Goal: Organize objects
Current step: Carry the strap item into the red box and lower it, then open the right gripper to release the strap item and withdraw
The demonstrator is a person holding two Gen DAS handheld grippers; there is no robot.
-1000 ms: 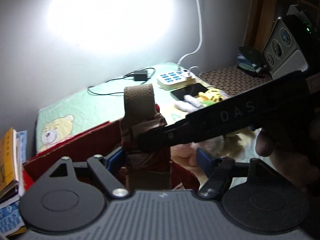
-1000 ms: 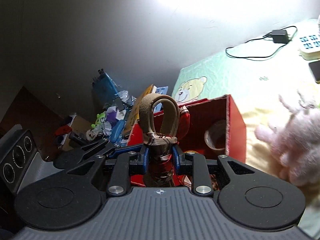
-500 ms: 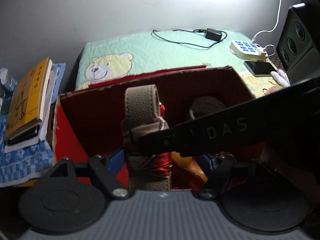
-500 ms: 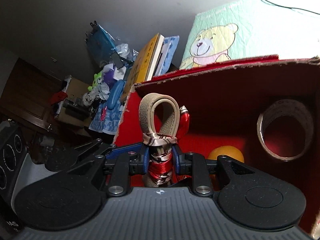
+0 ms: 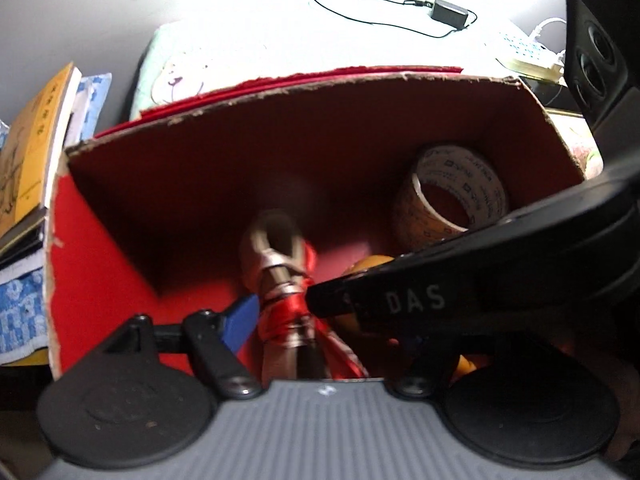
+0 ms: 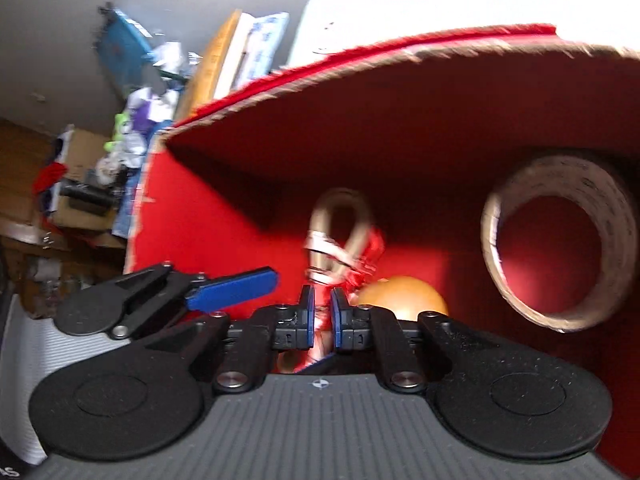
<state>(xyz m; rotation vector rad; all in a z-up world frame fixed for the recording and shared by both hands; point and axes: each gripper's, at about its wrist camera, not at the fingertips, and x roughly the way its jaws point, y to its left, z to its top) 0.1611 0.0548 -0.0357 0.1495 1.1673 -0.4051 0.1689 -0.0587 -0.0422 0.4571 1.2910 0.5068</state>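
A red folded umbrella (image 5: 282,280) with a tan loop strap hangs low inside the red cardboard box (image 5: 280,128), blurred. My right gripper (image 6: 322,300) has its blue pads drawn together to a narrow slit. Red cloth shows in the slit, and I cannot tell whether the pads pinch it. The umbrella (image 6: 340,240) tilts just past the tips. My left gripper (image 5: 320,320) is open. Its left finger (image 5: 240,320) stands beside the umbrella; its right finger is hidden by the right gripper's black body (image 5: 500,272).
A tape roll (image 5: 452,196) and an orange ball (image 6: 404,296) lie in the box's right half. Books (image 5: 32,152) and a blue cloth (image 5: 20,312) sit left of the box. A bear-print mat (image 5: 180,68), charger (image 5: 450,12) and power strip (image 5: 524,56) lie behind.
Both grippers have sunk from above the box down into it. The right pads, earlier clamped around the umbrella's neck, have come together, and the umbrella now leans right and blurs.
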